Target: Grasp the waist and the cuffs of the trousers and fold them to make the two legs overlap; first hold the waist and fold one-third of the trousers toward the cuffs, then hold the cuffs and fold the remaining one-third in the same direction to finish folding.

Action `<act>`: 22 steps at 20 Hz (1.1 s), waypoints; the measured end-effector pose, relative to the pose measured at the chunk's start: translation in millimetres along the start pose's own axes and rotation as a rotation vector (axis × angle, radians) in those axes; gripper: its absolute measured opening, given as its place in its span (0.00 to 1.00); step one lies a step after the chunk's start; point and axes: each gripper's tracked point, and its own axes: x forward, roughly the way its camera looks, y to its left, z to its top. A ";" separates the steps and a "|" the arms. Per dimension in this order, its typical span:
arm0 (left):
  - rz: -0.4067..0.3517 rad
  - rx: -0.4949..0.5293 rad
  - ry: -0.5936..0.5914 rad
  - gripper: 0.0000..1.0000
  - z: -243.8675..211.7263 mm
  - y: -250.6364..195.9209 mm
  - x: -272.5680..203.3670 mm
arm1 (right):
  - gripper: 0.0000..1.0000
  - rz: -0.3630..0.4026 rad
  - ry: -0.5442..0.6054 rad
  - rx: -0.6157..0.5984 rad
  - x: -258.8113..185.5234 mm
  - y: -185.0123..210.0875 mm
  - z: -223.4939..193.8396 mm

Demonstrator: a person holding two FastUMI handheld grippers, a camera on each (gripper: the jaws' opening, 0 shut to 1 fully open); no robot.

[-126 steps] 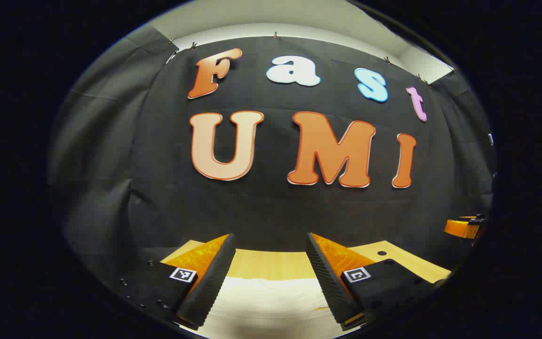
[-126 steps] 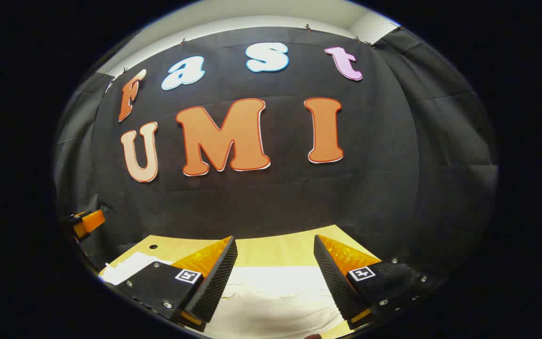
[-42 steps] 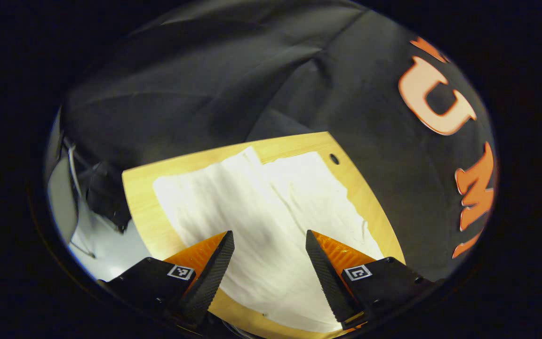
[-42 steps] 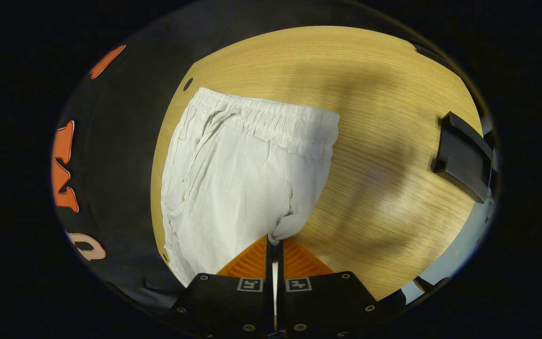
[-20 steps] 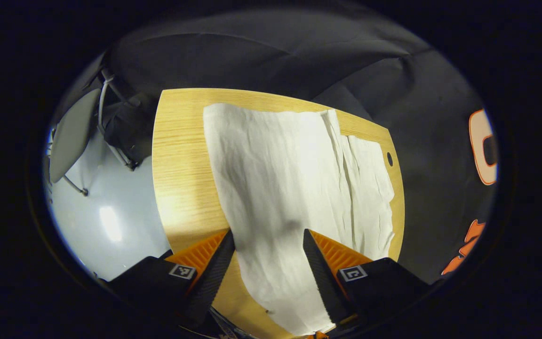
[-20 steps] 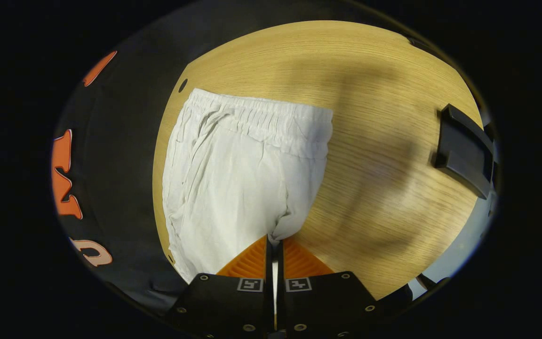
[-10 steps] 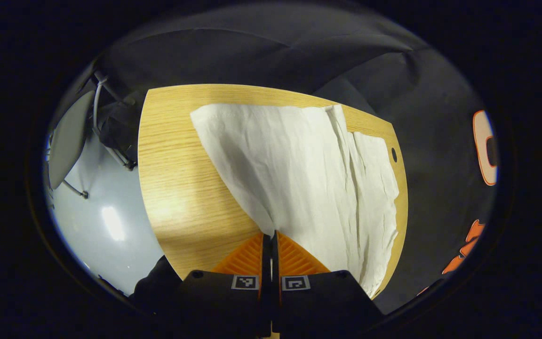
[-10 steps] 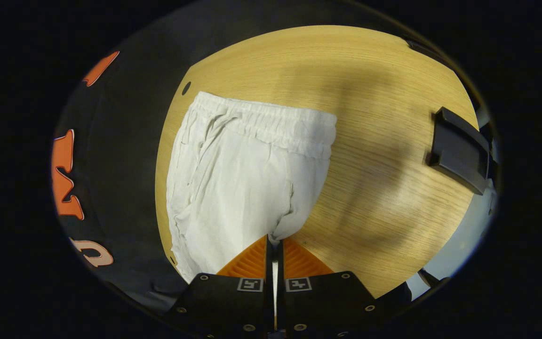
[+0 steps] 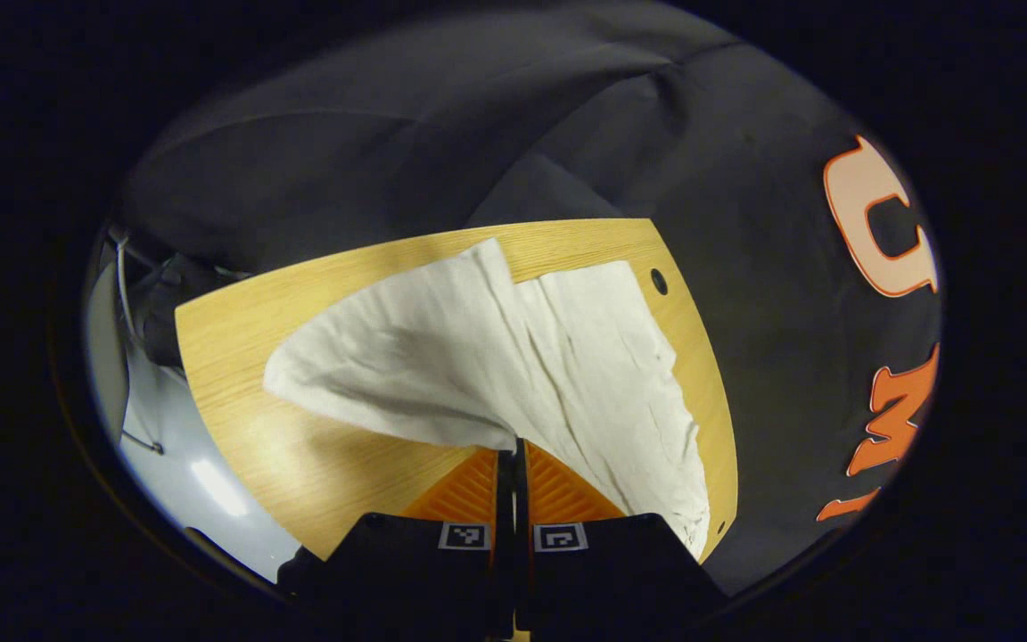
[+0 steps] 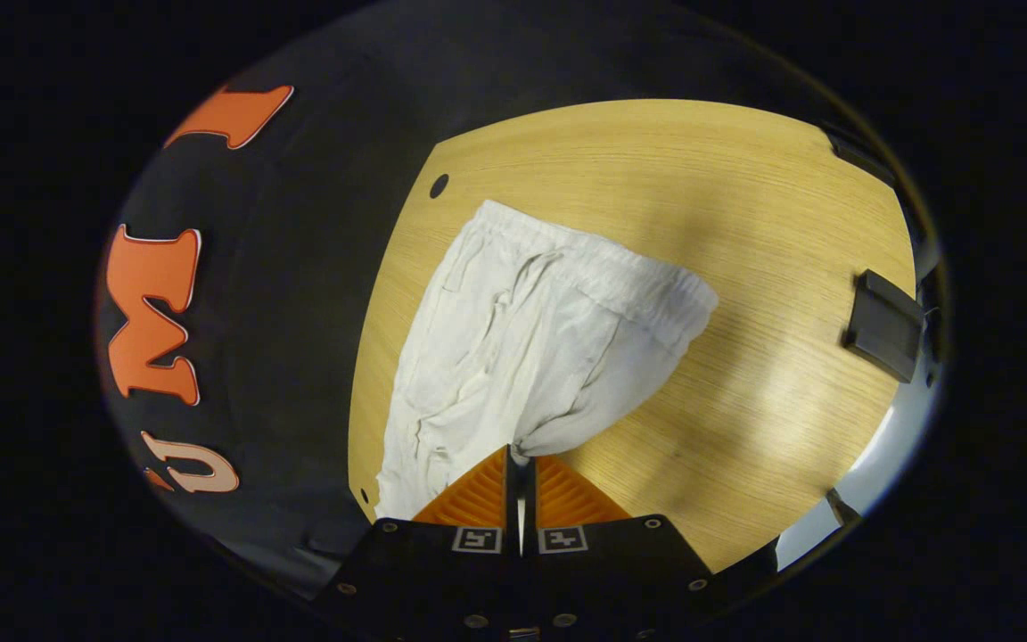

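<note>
White trousers lie on a light wooden table. In the left gripper view the two legs (image 9: 522, 348) run away from me to their cuffs, and the near leg's edge rises off the table (image 9: 246, 437) into my left gripper (image 9: 507, 453), which is shut on that cloth. In the right gripper view the upper part of the trousers (image 10: 531, 348) ends in an elastic waistband (image 10: 620, 267) at the far end. My right gripper (image 10: 520, 453) is shut on a bunched fold near the crotch, and the cloth pulls up from the table (image 10: 745, 419) toward it.
A black block (image 10: 885, 325) sits near the table's right edge in the right gripper view. Small round holes (image 9: 659, 282) (image 10: 439, 185) mark the tabletop by the black wall cloth. Pale floor and a chair frame (image 9: 126, 357) lie beyond the table's left edge.
My left gripper came down over the leg, shut on its edge and has lifted it since half a second ago. The right gripper, shut all along, has risen and drawn the cloth up.
</note>
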 end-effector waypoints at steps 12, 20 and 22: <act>-0.076 0.166 -0.003 0.04 63.4 -129.1 57.6 | 0.00 0.082 -0.023 -0.086 52.0 114.2 66.7; -0.015 0.302 0.009 0.04 88.4 -187.8 130.5 | 0.00 0.041 0.032 -0.136 144.7 153.2 99.9; 0.007 0.347 0.006 0.04 94.1 -195.6 154.3 | 0.01 0.033 0.057 -0.135 162.3 152.8 102.3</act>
